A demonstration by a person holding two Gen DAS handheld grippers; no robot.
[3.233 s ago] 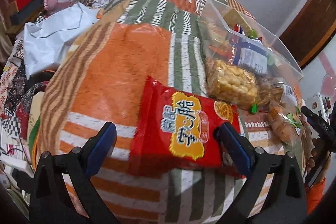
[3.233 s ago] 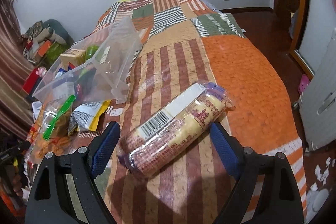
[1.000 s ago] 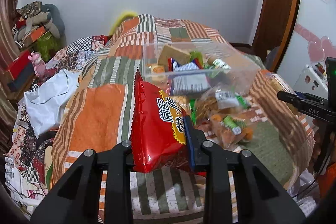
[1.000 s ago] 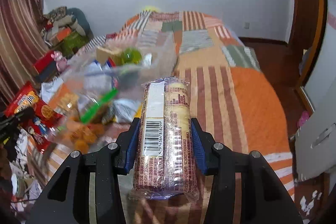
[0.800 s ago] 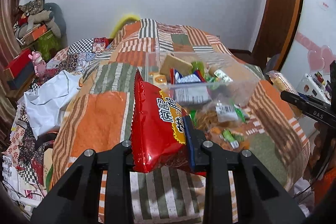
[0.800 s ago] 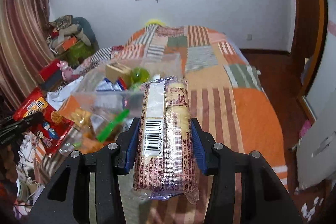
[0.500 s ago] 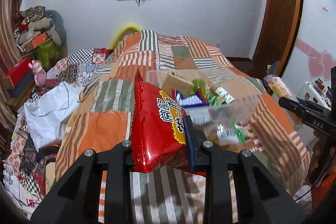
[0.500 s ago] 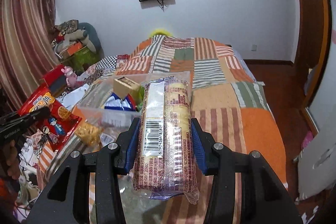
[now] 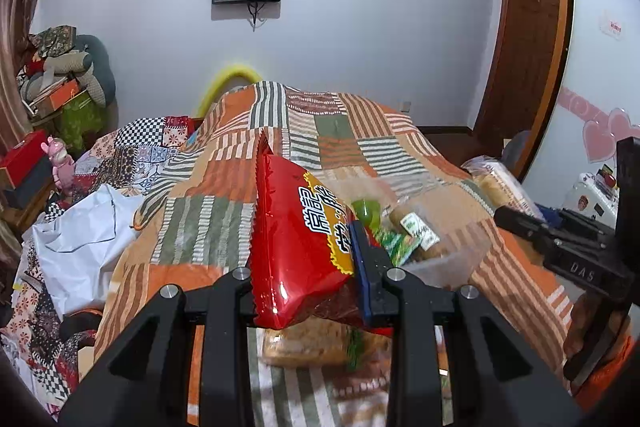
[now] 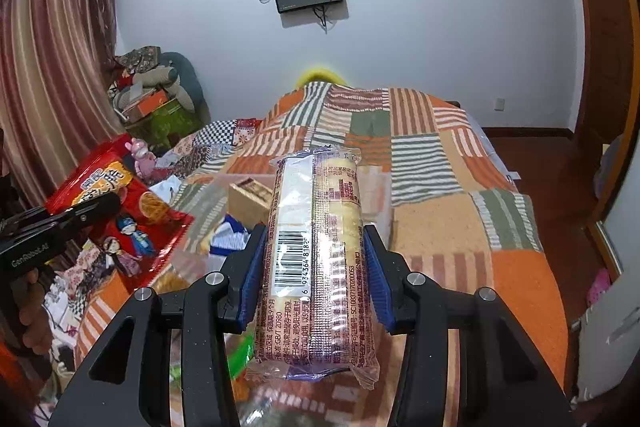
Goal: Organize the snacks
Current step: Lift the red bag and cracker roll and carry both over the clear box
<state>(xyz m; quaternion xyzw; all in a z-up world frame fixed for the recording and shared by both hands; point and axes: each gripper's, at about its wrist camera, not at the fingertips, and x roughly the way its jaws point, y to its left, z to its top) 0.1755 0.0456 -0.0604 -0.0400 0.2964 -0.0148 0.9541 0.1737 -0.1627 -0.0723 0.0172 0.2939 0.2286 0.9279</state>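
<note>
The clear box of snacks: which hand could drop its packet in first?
Probably the left: its tongs hold the red chip bag right beside the clear box. The right tongs' cracker pack sits farther back.

Red snack bag (image 9: pixel 298 247) and clear-wrapped biscuit sleeve (image 10: pixel 318 247) held aloft above half-filled clear bin (image 9: pixel 448 263).

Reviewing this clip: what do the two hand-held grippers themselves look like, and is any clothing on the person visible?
Both are matte black angular frames with silver round bolt heads and blue ribbed pads. The left hand-held gripper carries white "GenRobot.AI" lettering, the right hand-held gripper reads "DAS" on its side. An orange sleeve shows at the right wrist. No cables visible.
</note>
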